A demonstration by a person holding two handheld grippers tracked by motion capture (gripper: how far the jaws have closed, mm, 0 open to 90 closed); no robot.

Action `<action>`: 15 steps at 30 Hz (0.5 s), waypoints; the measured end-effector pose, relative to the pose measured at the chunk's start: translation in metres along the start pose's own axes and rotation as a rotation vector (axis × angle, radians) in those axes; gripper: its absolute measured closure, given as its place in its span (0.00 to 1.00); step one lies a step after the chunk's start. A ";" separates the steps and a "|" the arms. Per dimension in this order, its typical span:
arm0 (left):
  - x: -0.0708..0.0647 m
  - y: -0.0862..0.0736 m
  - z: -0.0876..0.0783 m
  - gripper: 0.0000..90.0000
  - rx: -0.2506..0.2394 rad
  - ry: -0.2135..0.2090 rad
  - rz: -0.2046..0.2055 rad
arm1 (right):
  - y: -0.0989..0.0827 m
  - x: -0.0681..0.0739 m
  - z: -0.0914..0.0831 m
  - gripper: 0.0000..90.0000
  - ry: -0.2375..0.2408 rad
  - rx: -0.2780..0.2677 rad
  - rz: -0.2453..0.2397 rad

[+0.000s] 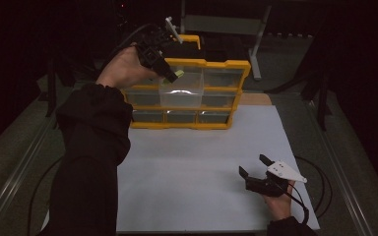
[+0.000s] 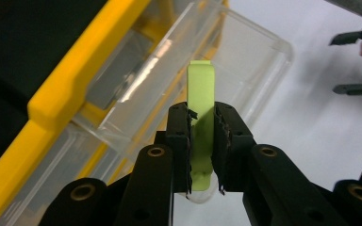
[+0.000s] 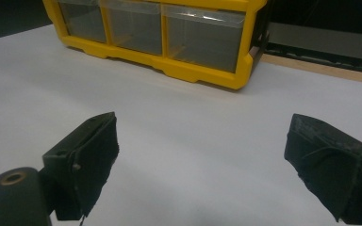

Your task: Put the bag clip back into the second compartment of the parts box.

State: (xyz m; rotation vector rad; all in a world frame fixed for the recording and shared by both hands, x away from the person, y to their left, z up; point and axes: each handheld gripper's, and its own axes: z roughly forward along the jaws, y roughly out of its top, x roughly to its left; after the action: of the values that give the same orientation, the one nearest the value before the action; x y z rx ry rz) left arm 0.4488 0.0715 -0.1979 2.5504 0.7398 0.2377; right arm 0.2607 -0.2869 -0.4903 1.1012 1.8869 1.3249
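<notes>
My left gripper (image 2: 201, 141) is clamped on a green clip (image 2: 201, 117), held above the pulled-out clear drawer (image 2: 245, 56) of the yellow cabinet (image 1: 226, 65). In the high view, the same gripper (image 1: 173, 76) sits at the cabinet's upper middle, with the clip's green tip (image 1: 179, 73) showing just over the drawer (image 1: 182, 91). My right gripper (image 3: 202, 165) rests low over the white tabletop (image 3: 193, 122), its jaws wide apart and empty, well away from the cabinet (image 3: 202, 77); the high view shows it (image 1: 255, 167) near the front right of the sheet.

Risks, as I judge them:

(a) Slip. The pads meet the clip only along its lower half, and the clip is thin and smooth. A small twist of my wrist could pivot it between the pads, so that it drops early or at an angle.

(b) Miss. The clip's top reaches toward the drawer's far wall. If I let go while the clip is over the rim rather than the hollow, it may bounce off the clear wall and land on the tabletop or in the gap beside the yellow frame.

(c) Drawer shift. The drawer stands far out of its slot with nothing steadying it, since my right gripper is idle. Any knock from my left gripper on the rim could tip it or pull it free.

(d) Dim light makes the clear walls hard to read, so my depth estimate over the drawer is uncertain.
</notes>
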 end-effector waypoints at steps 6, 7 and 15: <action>0.002 0.002 0.003 0.87 -0.020 0.005 -0.029 | 0.000 0.000 0.000 0.11 -0.001 0.001 0.002; 0.002 0.003 0.004 0.87 -0.026 0.012 -0.031 | 0.000 0.000 0.000 0.11 -0.001 0.000 0.002; 0.001 0.004 0.014 0.87 -0.034 0.022 -0.049 | 0.000 0.000 -0.001 0.11 -0.002 -0.002 0.001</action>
State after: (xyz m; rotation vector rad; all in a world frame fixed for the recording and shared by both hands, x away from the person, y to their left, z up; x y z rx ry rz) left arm 0.4560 0.0638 -0.2081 2.4983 0.7993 0.2602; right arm 0.2604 -0.2874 -0.4899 1.1023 1.8842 1.3255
